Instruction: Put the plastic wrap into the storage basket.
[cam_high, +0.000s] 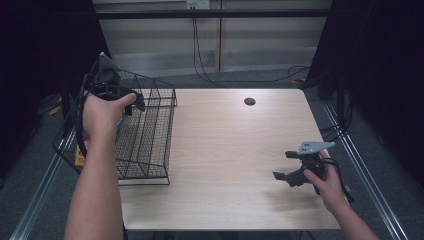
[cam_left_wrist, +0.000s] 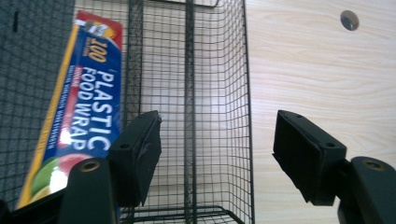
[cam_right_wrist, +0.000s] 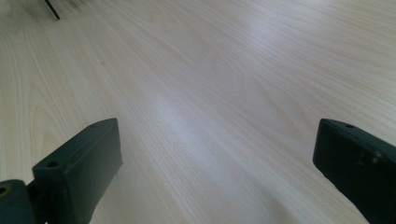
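The left gripper (cam_left_wrist: 215, 158) is hovering above the wire basket (cam_high: 145, 135) at the table's (cam_high: 235, 150) left edge, its jaws standing wide apart with nothing between them; the box of plastic food wrap (cam_left_wrist: 81, 107) is lying lengthwise in the basket's leftmost compartment, close against the outer mesh wall, its printed face turned up toward the camera; one jaw is hanging just beside the box without, as far as I can tell, touching it; judging from this, the box is either sitting freshly placed or waiting to be lifted, and the pictures are not telling which; with the jaws parted and empty, the gripping step itself is not being done at this moment; what is remaining, by my reading, is either closing on the box or drawing the hand away from the basket; the basket's other compartments, divided by mesh partitions, are looking bare down to the wood beneath; the right gripper (cam_high: 292, 165) is resting low over the table near its right edge, well apart from the basket, its jaws likewise spread open over bare wood and holding nothing; a small dark hole (cam_high: 249, 101) is showing near the table's far edge
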